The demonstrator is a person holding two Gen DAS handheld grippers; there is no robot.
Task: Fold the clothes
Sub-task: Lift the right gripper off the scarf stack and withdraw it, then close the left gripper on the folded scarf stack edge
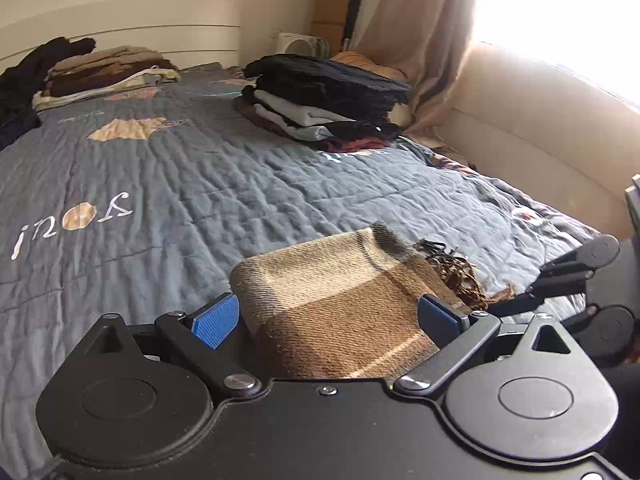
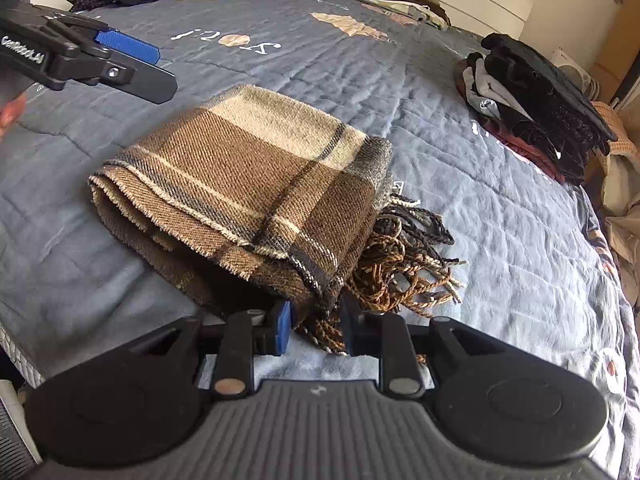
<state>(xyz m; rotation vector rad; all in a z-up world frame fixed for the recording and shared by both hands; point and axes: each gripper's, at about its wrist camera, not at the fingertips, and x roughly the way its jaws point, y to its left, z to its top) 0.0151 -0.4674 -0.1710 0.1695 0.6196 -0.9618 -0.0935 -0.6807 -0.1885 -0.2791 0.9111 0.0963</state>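
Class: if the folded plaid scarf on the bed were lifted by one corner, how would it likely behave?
The plaid scarf would probably flop and unfold, since its woven layers lie loose. Its fringe would likely dangle and snag. It looks light and grippy rather than slippery.

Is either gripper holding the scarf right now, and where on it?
Neither. The left gripper is open, straddling the folded plaid scarf without pinching; the right gripper is open around its fringe.

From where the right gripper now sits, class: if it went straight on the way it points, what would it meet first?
The right gripper would first meet the folded plaid scarf, at its near corner and fringe; the fringe already lies between its open jaws.
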